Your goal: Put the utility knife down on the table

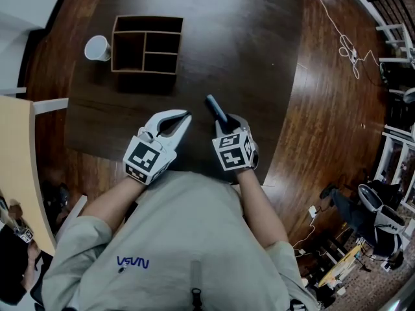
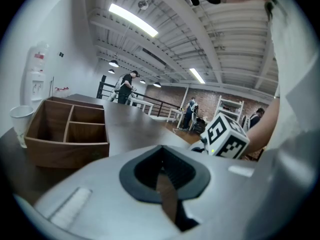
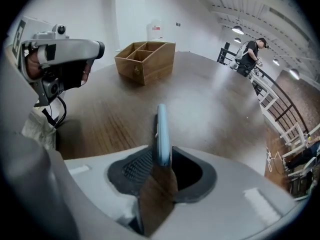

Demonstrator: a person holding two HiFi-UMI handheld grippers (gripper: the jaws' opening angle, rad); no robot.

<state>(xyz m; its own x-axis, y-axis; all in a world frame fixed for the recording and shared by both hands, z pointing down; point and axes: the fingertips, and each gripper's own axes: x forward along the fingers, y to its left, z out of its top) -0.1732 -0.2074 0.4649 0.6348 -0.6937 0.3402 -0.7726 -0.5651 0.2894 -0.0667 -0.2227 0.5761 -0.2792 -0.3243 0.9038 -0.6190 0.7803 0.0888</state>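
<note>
**Right tongs spread around the knife, on the near side of the box**

Right tongs stand spread, with the slim pale-blue utility knife between them. Its near end sits in their mouth, and a gap shows between the ribbed pad and the knife's side, so nothing is pinching it. Left tongs are pressed together at the tips and carry nothing.

The knife lies over the dark brown wooden desk. It is on the person's side of the open wooden box with compartments and, in the head view, off past the box's right end. Its long axis runs straight out of the right tongs' mouth, away from the person, with the far tip leaning slightly toward the box. The right gripper view shows it on its narrow edge. I cannot tell for sure whether that edge already bears on the wood.

The right hand is at the knife itself, while the left tongs are just beside it, on the box's side. The release looks done or nearly so. The next move probably calls for drawing the right tongs back along the knife's own line. A sideways pull could catch a pad on the handle and drag it, or tip the knife flat.
</note>
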